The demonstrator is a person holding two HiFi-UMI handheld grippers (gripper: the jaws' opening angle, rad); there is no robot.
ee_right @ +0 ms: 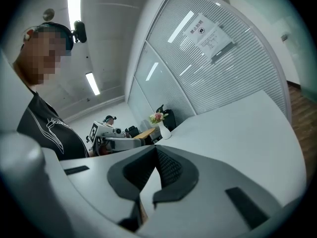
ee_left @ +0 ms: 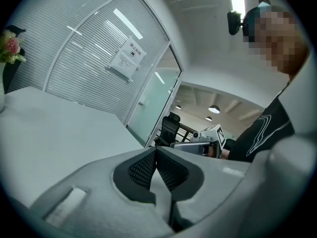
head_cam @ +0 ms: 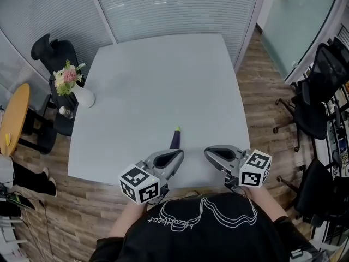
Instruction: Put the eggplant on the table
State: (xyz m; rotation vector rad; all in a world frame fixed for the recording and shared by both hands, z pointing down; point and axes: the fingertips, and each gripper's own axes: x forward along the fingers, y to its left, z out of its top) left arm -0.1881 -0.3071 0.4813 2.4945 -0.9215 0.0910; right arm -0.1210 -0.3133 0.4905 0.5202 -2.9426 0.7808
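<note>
The eggplant (head_cam: 175, 140) lies on the counter (head_cam: 158, 81), just ahead of the left gripper (head_cam: 175, 157). That gripper's jaws are closed and empty, like the right gripper's (head_cam: 211, 153). It is probably light, firm and glossy-slick, so best clasped mid-body.

Black tee (head_cam: 203, 231) w/ white line-art print being worn, left gripper (head_cam: 178, 154) & right gripper (head_cam: 209, 152) being shown in pale grey moulded shells, black ribbed pads (ee_left: 142, 170) being seen inside each, b/w square-marker cube (head_cam: 139, 184) being borne at rear of each.
</note>
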